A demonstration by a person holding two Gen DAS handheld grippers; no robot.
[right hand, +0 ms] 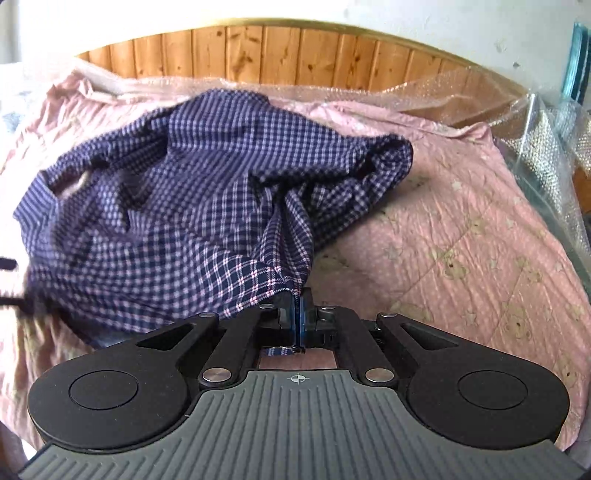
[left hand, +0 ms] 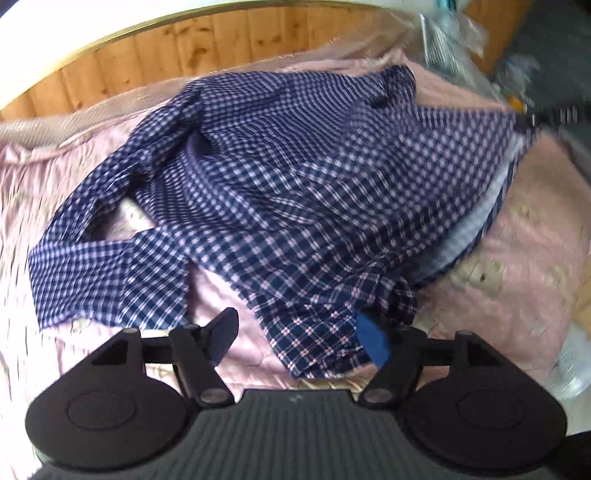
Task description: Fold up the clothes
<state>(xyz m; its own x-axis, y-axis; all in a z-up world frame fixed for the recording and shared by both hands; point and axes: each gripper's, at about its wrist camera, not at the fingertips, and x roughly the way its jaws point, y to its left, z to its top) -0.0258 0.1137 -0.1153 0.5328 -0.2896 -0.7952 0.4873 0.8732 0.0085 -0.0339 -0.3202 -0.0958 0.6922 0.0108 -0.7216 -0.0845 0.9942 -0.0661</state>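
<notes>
I see the bed [right hand: 461, 229] under its pink quilt filling both views, the wooden headboard [right hand: 280, 55] arching across the top of each frame. The navy checked shirt [left hand: 280, 199] lies rumpled across the middle of the left view, one sleeve trailing to the lower left. My right hand-held gripper [right hand: 297, 317], bottom centre of its view, is clamped on the shirt's edge. My left hand-held gripper [left hand: 299, 332] stands spread wide, shirt hem draped between its fingers.

Home bedroom, pink quilted bedspread [right hand: 461, 236], wooden panelled headboard [right hand: 280, 55], white wall [right hand: 406, 18]
</notes>
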